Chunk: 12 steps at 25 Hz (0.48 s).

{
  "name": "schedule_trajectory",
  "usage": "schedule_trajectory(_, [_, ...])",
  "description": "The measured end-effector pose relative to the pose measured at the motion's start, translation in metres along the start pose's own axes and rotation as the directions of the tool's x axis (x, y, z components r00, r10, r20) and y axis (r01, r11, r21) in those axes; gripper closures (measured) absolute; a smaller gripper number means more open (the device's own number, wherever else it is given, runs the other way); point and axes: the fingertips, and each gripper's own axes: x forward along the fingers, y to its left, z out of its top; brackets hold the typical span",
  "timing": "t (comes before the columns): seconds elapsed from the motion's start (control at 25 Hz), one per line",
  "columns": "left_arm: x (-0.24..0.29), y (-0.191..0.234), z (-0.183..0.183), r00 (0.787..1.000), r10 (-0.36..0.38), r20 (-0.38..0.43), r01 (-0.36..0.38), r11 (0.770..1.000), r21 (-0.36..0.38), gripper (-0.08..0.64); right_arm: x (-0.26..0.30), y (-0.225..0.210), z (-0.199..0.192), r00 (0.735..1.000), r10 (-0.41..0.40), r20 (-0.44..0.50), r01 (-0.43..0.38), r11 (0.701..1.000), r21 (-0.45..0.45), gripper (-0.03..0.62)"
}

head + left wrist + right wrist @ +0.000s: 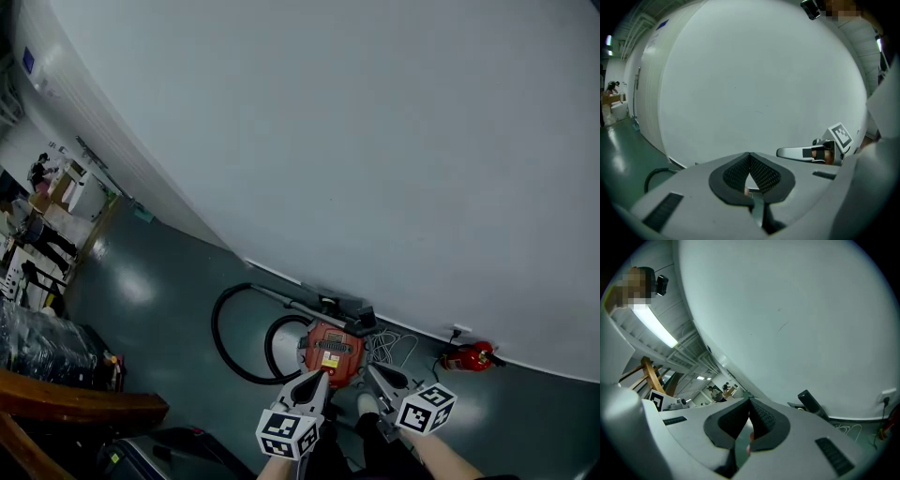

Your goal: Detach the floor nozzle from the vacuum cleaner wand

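A red canister vacuum cleaner (332,350) sits on the floor by the white wall. Its black hose (223,343) loops to the left. The grey wand (286,302) lies along the wall's foot and ends in a grey and black nozzle part (345,306) behind the canister. A black angled part (810,404) shows in the right gripper view. My left gripper (322,375) hovers just in front of the canister, jaws shut and empty (749,155). My right gripper (371,368) is beside it, also shut and empty (750,401). Neither touches the vacuum.
A red fire extinguisher (469,357) lies at the wall's foot to the right. A white cable (389,347) is coiled beside the canister. Dark wrapped goods (42,347) and a wooden rail (84,398) stand at the left. People work far off (39,171).
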Motion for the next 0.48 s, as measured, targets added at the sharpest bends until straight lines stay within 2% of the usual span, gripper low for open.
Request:
schedule_trajectory(0.24, [0.019,0.024,-0.016,0.999,-0.042,-0.036,0.043,0.999,0.029,0.555,0.016,-0.019,-0.016,0.999,-0.049,0.014,0.048,0.998,0.037,0.575])
schedule_trajectory(0.48, [0.054,0.055,-0.035,0.992,-0.104,-0.07,0.109,0.992,0.068,0.555,0.043,-0.058,-0.034,0.991,-0.122,0.052,0.117,0.99,0.081,0.575])
